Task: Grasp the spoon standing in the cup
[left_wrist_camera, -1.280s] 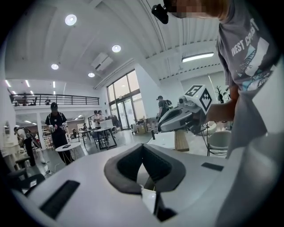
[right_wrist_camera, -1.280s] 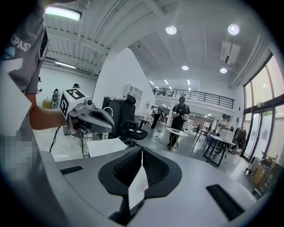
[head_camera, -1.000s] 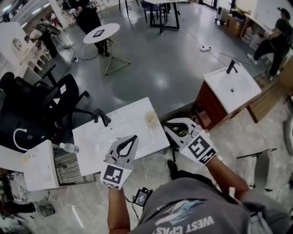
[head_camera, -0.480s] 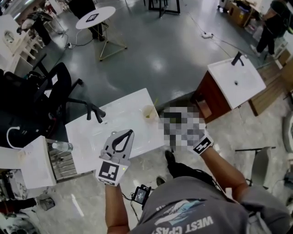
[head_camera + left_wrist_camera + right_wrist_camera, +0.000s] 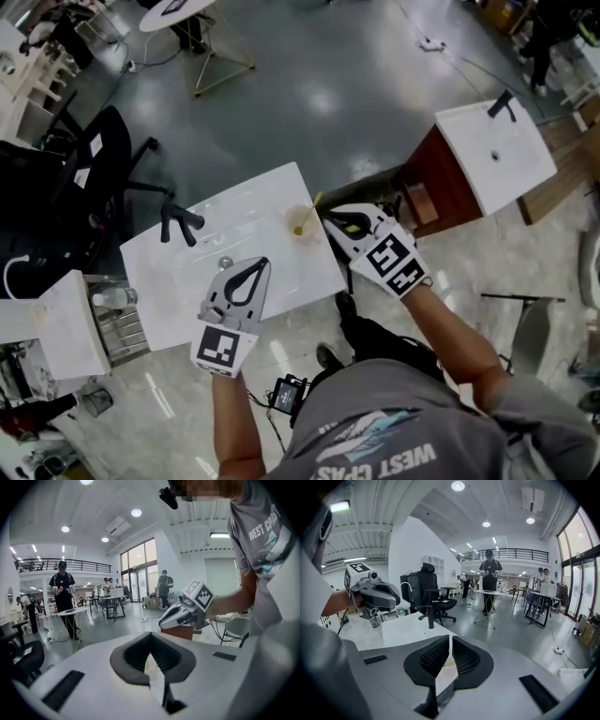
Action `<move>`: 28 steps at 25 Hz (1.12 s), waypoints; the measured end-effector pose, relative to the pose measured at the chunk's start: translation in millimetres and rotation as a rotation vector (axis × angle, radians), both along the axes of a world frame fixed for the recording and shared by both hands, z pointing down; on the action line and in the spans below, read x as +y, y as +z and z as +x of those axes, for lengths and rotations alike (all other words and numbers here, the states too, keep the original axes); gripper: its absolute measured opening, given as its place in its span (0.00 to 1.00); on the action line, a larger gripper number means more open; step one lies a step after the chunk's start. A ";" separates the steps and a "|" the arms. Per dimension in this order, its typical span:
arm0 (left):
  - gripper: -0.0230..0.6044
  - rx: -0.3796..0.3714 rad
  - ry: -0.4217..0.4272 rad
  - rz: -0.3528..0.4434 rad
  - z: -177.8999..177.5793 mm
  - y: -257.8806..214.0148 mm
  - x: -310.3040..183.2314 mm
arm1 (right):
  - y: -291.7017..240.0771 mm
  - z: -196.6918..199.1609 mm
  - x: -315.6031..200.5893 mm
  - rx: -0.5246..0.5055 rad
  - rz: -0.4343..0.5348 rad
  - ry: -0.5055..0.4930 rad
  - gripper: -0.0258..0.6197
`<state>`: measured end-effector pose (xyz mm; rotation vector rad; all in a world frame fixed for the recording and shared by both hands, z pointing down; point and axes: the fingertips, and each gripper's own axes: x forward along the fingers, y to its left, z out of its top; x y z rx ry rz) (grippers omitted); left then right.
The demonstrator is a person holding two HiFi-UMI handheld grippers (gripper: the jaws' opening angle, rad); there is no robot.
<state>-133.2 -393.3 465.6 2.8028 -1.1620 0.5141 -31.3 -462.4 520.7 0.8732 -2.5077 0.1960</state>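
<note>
Nearest the person in the head view, the left gripper (image 5: 263, 263) hovers over the front half of the white washbasin counter (image 5: 178, 281), its jaws clenched together with nothing between them. From its tip, the cup (image 5: 302, 224) lies at about 1 o'clock, with bare counter between the two. The right gripper (image 5: 329, 217) is also clenched and empty. It sits off the counter's right edge, so the cup is just beside its tip at about 9 o'clock, which makes it clearly the nearer of the two hands. The cup stands upright close to that right edge, and the spoon (image 5: 313, 206) stands in it. The spoon's bowl is down, and its long axis tilts so that the handle leans out over the rim toward 1 o'clock, up and toward the right gripper's side. As I read it, the right jaws would have to open before they could close across the handle, and they would need to approach from the 3 o'clock side so as not to knock the cup toward the edge. There is free counter at 7 to 9 o'clock of the cup. The faucet (image 5: 178, 223) stands well apart at 9 o'clock, and farther off at 2 o'clock is a second washbasin cabinet (image 5: 487, 159), well out of the way.
</note>
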 end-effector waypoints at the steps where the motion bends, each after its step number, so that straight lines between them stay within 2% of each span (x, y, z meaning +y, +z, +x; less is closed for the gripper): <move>1: 0.04 -0.001 -0.003 -0.011 1.1 3.1 -1.8 | 6.2 1.2 -3.0 -0.002 -0.017 0.001 0.09; 6: 0.04 0.000 -0.027 -0.058 2.5 18.7 -13.6 | 40.4 4.8 -19.3 0.006 -0.096 0.010 0.10; 9: 0.04 0.001 -0.036 -0.078 -0.1 29.0 -21.0 | 59.0 2.5 -27.4 0.005 -0.139 0.016 0.18; 17: 0.04 0.005 -0.057 -0.134 -5.1 55.9 -31.3 | 99.3 -4.7 -43.8 -0.016 -0.243 0.037 0.20; 22: 0.04 0.010 -0.071 -0.164 -8.7 66.6 -35.9 | 121.9 -6.7 -51.5 -0.040 -0.317 0.063 0.26; 28: 0.04 0.013 -0.078 -0.182 -9.5 75.7 -39.9 | 137.4 -14.7 -55.3 -0.079 -0.360 0.064 0.26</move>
